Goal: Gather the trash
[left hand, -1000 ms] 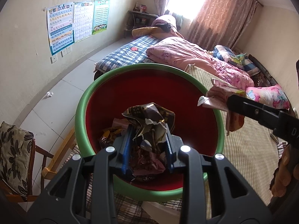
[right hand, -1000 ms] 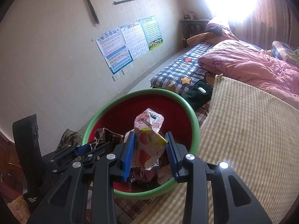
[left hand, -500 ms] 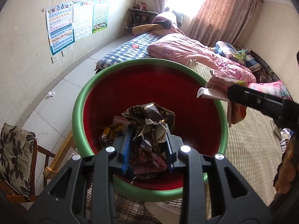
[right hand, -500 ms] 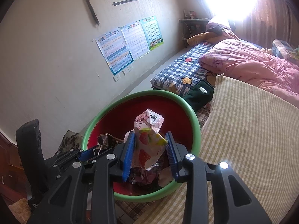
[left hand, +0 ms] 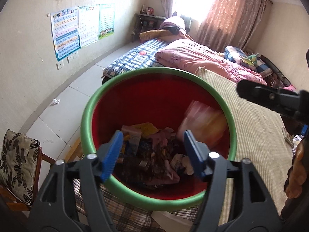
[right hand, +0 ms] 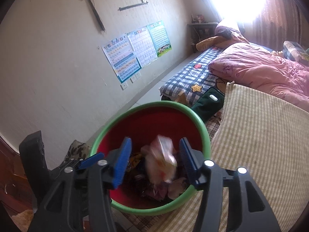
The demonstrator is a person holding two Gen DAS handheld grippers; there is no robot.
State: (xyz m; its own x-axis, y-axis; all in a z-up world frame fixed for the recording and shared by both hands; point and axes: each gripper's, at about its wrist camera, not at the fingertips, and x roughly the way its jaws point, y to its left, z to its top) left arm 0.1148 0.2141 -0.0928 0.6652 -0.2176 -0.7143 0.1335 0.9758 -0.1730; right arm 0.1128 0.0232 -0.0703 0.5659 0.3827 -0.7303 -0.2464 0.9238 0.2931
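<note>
Left gripper [left hand: 153,152] jaws just opened wide, empty, above bin [left hand: 87,127]. Right gripper [right hand: 154,158] just opened; blurred pink wrapper [right hand: 162,160] loose between pads, over trash pile [left hand: 154,160]. Wall posters [right hand: 135,48] unreadable.

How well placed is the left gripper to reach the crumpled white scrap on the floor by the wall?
Probably not from here: the left gripper, jaws just opened and empty, hangs over the bin, while the scrap lies on open floor beyond it.
</note>
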